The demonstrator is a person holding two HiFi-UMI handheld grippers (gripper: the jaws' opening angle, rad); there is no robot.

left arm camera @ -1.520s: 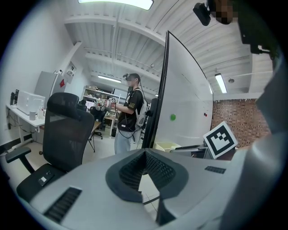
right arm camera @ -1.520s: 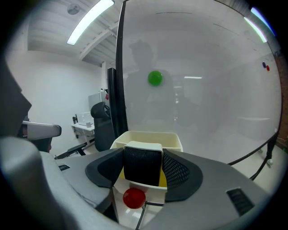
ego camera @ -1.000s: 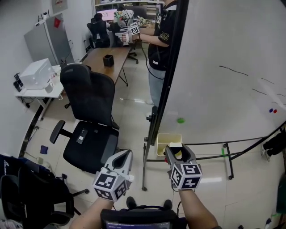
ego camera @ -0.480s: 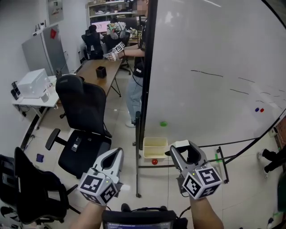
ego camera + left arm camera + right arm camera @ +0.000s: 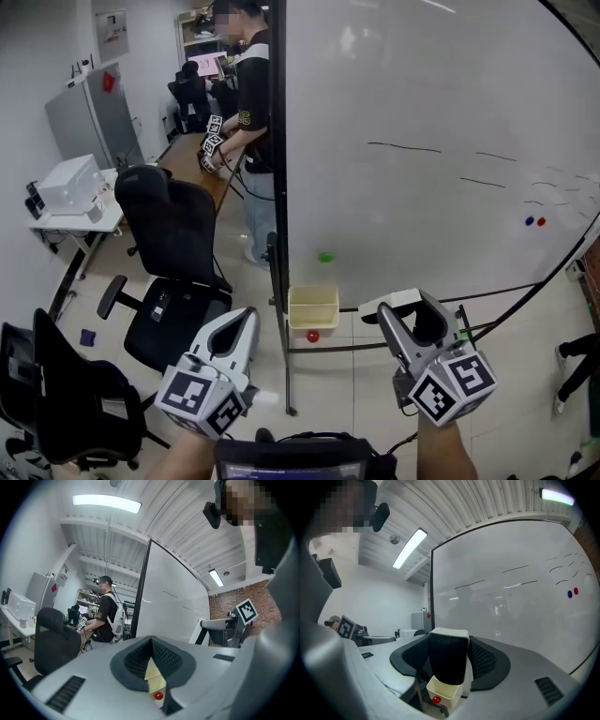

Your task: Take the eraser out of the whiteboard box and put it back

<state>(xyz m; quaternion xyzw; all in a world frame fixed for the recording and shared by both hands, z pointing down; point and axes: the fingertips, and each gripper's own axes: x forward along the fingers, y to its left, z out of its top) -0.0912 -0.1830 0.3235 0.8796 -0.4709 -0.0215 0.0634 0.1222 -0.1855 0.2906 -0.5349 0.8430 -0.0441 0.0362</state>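
Right gripper (image 5: 412,310) is clamped on the eraser (image 5: 447,660), long axis upright. The whiteboard box (image 5: 312,307) lies ahead of it, lower and to its left. Left gripper (image 5: 242,321) is closed and empty.

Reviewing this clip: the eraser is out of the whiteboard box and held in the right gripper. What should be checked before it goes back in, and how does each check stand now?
1. Grip: the eraser is clamped between the jaws of the right gripper: ok.
2. Target: the whiteboard box is in sight with its open top up: ok.
3. Room in the box: it looks empty in the head view: ok.
4. The left gripper is shut, empty and off to the box's left: ok.
5. Alignment: the eraser is held to the right of the box, apart from it: not ok.
6. The office chair stands apart from the box: ok.
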